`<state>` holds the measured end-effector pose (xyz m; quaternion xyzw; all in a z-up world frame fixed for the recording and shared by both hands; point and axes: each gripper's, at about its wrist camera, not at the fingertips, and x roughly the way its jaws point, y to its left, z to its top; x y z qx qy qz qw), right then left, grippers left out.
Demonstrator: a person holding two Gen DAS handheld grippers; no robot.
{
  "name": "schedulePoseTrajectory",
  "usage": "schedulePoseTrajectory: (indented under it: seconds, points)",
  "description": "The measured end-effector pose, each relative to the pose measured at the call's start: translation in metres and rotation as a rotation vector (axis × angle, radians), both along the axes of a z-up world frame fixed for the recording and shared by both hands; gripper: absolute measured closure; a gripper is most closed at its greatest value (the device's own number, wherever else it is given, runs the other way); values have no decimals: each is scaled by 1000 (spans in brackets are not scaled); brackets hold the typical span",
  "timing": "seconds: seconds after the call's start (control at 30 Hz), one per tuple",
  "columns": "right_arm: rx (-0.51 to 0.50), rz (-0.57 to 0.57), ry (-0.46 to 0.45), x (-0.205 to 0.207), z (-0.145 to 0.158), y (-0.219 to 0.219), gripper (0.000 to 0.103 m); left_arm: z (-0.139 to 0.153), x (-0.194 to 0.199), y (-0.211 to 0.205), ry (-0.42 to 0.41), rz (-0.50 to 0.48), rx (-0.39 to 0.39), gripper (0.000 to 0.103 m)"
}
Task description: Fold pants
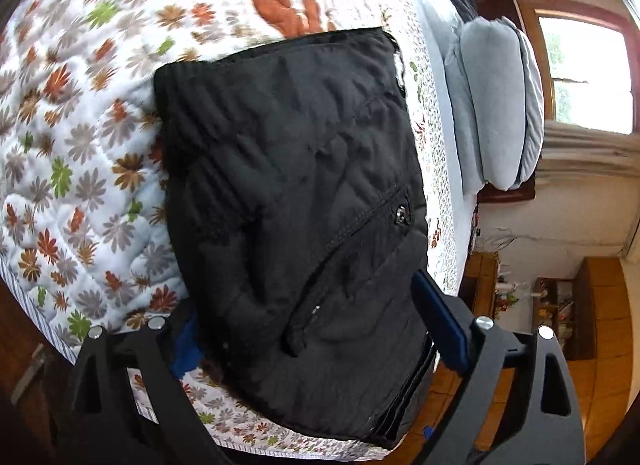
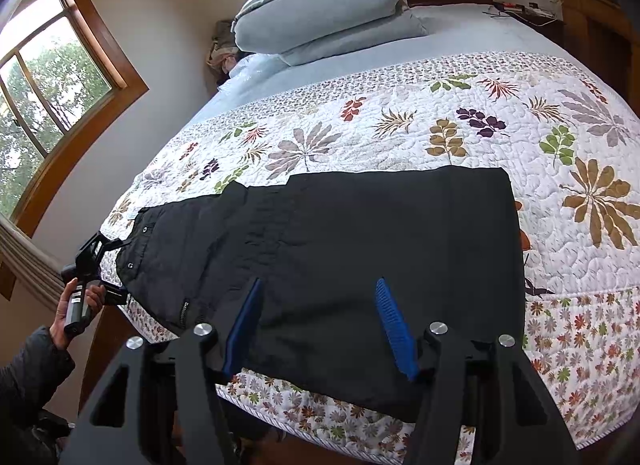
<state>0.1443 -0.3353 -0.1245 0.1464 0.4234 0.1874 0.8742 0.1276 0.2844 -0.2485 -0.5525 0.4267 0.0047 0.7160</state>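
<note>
Black pants (image 2: 340, 257) lie flat across the floral quilt (image 2: 440, 125), folded lengthwise, waist end at the left. In the left wrist view the waist end of the pants (image 1: 292, 193), with a zip pocket, fills the middle. My left gripper (image 1: 308, 329) is open, its blue pads either side of the waist edge; it also shows in the right wrist view (image 2: 106, 265) at the pants' left end. My right gripper (image 2: 318, 325) is open and empty, just above the near edge of the pants.
The bed's near edge runs below the pants. Grey pillows (image 2: 320, 5) are stacked at the head of the bed. Windows (image 2: 44, 85) are on the left wall. A wooden nightstand with clutter (image 2: 528, 9) stands beyond the bed.
</note>
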Motion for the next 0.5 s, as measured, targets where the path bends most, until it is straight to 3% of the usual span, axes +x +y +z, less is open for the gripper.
schedulePoseTrajectory:
  seconds: [0.27,0.3,0.37,0.5]
  points:
    - [-6,-9,-7,0,1,-2,40,48,14,-42,-134,-160,289,15]
    - [-7,-10,-7,-1,1,-2,40,50,16,-45,-140,-164,313,19]
    - [-6,-15,-7,-1,1,-2,39,52,20,-48,-135,-175,362,42]
    - [-5,-21,-7,-2,1,-3,36,49,29,-46,-90,-194,422,67]
